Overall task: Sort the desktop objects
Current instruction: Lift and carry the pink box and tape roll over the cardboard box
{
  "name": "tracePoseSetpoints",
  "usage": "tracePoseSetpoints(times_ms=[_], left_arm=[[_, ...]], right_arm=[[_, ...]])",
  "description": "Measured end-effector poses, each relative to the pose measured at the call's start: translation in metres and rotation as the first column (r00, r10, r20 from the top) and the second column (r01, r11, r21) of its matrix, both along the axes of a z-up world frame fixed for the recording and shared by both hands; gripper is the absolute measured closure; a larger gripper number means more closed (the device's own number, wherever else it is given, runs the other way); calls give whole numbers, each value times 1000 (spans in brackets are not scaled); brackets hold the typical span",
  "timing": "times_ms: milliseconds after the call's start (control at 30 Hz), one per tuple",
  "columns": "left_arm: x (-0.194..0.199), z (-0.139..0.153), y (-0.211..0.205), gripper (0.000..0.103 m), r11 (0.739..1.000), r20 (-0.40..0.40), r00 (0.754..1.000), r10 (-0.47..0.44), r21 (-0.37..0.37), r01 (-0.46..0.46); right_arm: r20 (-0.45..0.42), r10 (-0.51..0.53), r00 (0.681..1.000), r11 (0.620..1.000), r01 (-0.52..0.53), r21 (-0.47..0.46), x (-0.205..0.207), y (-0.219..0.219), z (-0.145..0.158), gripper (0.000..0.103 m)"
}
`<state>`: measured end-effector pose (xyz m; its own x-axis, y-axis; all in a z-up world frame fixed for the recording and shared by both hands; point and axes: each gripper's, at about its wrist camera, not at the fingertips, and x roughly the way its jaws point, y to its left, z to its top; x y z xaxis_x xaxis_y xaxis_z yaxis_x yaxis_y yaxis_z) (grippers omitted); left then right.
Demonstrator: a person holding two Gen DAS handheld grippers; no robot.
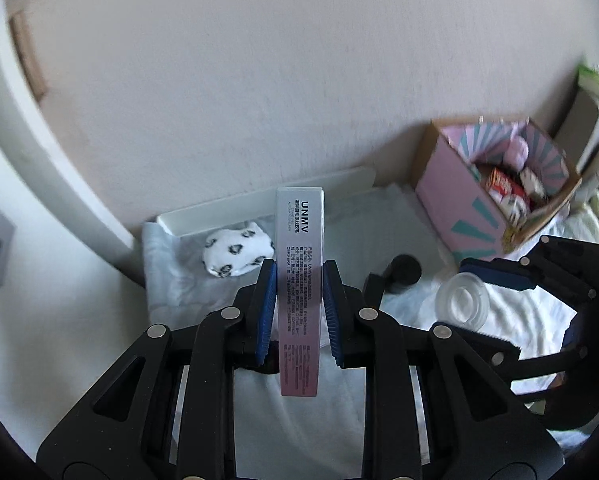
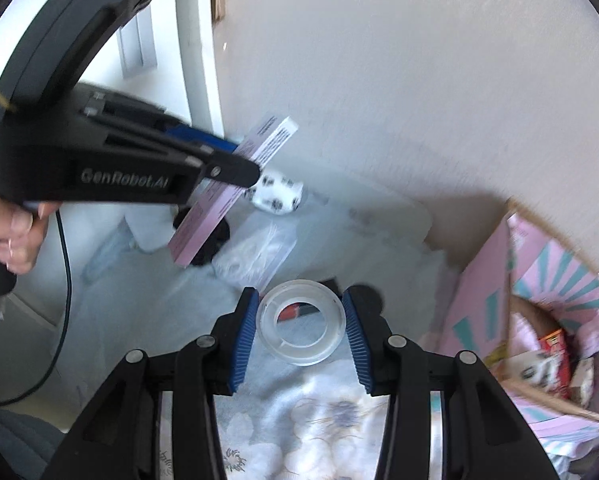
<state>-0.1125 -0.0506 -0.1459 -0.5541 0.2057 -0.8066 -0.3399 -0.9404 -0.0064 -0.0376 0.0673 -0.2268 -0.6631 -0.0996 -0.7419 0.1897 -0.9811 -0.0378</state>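
Note:
My left gripper (image 1: 299,304) is shut on a long pink and silver UNMV box (image 1: 299,240) and holds it above the cloth; the box also shows in the right wrist view (image 2: 235,192). My right gripper (image 2: 299,328) is shut on a clear tape roll (image 2: 301,326), also seen in the left wrist view (image 1: 463,302). A pink and teal cardboard box (image 1: 479,192) holding several items stands at the right, also in the right wrist view (image 2: 539,320).
A white patterned sock ball (image 1: 237,254) lies by a white tray (image 1: 259,204) at the wall. A black round object (image 1: 403,270) sits on the white cloth (image 1: 519,312). A clear plastic bag (image 2: 255,256) lies ahead of the right gripper.

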Motion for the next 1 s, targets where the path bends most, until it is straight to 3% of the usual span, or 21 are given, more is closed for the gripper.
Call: tracePoseSetpoints(times_ms=[167,400,700,1000], left_arm=[[5,35,-11,82,997,-50,996,72,-23,-73],[5,78,-6,82,996,-59,994,87,1,-87],[-18,110,73,82,1000,-74,997,21,-11,-22],[-42,110,156,82,997,-49,996,-77,2,77]], right_arm=[[-39,-35,999,999,34,-22,3,15,28,63],[-68,-125,990,986,116,-119,12,60,56,63],[-93,-229,969,969,218,-117,24,130,88,63],[-103,-319,942,947,313,-73,34,198,102,63]])
